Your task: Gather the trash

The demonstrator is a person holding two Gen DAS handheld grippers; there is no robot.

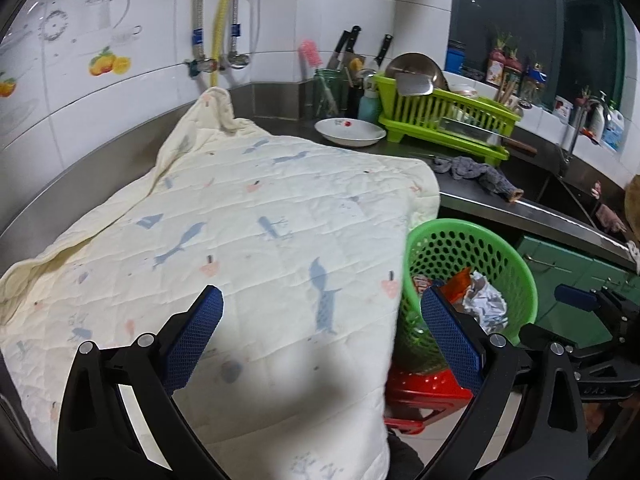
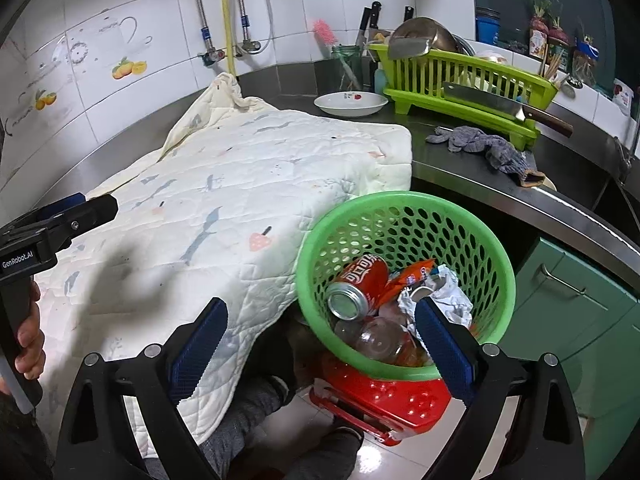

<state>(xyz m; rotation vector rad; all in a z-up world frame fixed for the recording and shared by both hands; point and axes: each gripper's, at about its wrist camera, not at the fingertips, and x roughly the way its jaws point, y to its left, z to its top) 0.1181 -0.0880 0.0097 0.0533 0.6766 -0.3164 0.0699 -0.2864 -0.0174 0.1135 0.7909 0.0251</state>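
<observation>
A green perforated basket (image 2: 400,201) stands on a red stool (image 2: 380,404) beside the counter. It holds a red soda can (image 2: 362,280), an orange wrapper (image 2: 412,274), crumpled paper (image 2: 448,298) and a clear bottle (image 2: 378,340). My right gripper (image 2: 320,328) hangs open just above the basket's near rim, with nothing between its fingers. My left gripper (image 1: 322,314) is open and empty over the cream quilted cloth (image 1: 248,232), with the basket (image 1: 460,225) to its right. No trash shows on the cloth.
On the steel counter (image 2: 460,160) behind the cloth are a white dish (image 2: 350,104), a grey rag (image 2: 480,144) and a green dish rack (image 2: 460,76) with a cleaver (image 2: 492,102). Green cabinet doors (image 2: 568,312) are at the right. A person's legs (image 2: 256,408) are below.
</observation>
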